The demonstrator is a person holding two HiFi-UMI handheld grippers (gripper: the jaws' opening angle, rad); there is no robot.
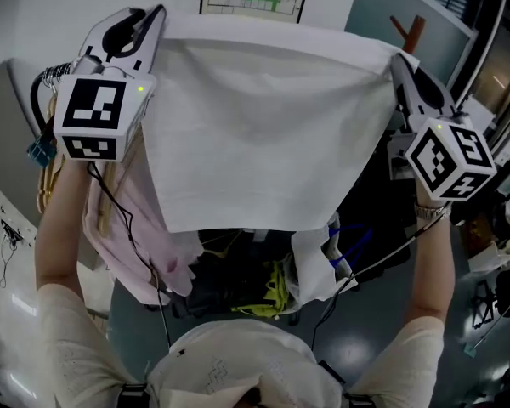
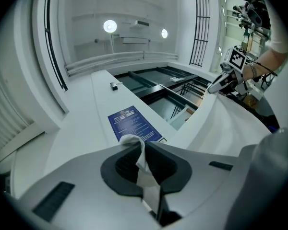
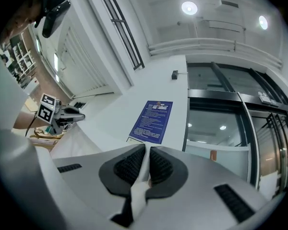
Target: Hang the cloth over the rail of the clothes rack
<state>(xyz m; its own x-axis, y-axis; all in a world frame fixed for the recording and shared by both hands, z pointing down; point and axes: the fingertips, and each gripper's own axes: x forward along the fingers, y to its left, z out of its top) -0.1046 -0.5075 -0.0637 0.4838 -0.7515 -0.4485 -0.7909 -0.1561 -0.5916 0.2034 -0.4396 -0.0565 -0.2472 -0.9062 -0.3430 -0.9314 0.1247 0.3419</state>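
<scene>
A white cloth [image 1: 255,126] hangs spread wide between my two grippers, held high in front of me. My left gripper [image 1: 157,19] is shut on its upper left corner, and a pinched fold of the cloth [image 2: 143,169] shows between the jaws in the left gripper view. My right gripper [image 1: 398,65] is shut on the upper right corner, with the cloth [image 3: 140,178] squeezed between its dark pads. The cloth hides most of the clothes rack; a wooden peg [image 1: 408,32] shows at the upper right.
Pink garments [image 1: 136,228] and hangers [image 1: 47,155] hang at the left below the cloth. Dark, yellow and white clothes [image 1: 263,283] lie piled below. Both gripper views look up at a white wall with a blue notice [image 3: 152,121].
</scene>
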